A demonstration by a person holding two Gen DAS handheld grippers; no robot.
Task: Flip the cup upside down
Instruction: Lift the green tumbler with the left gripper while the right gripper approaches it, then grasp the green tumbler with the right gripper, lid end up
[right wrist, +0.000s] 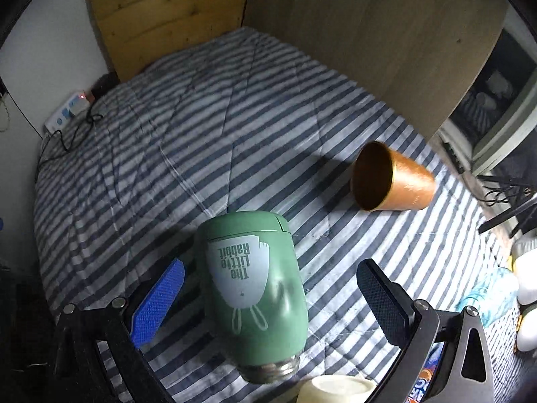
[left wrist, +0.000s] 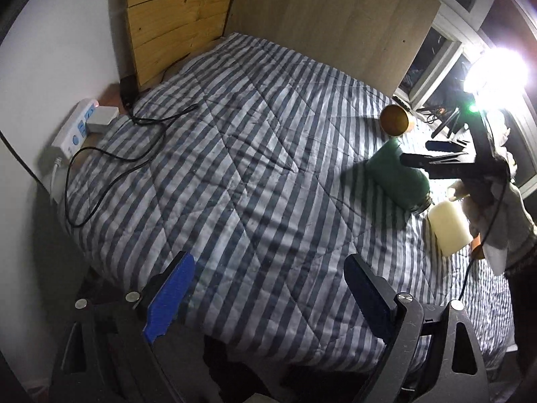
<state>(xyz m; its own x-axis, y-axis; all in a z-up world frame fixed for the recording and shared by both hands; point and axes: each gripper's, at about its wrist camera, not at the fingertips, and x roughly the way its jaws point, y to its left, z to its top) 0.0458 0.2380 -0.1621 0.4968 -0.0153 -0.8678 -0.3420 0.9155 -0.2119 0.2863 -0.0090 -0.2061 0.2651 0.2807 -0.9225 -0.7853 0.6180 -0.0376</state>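
Observation:
A green cup (right wrist: 258,288) with a white rabbit print lies tilted on the striped bed cover, its metal mouth toward the camera. My right gripper (right wrist: 273,297) is open with its fingers either side of the cup, not touching it. The cup (left wrist: 396,176) and the right gripper (left wrist: 433,156) also show at the right of the left wrist view. My left gripper (left wrist: 268,297) is open and empty above the near part of the bed.
A copper cup (right wrist: 392,178) lies on its side beyond the green one. A cream lid (left wrist: 448,231) lies next to the green cup. The striped bed cover (left wrist: 235,154) spreads wide. A power strip (left wrist: 75,131) with cables sits at far left. A bright lamp (left wrist: 493,70) glares at right.

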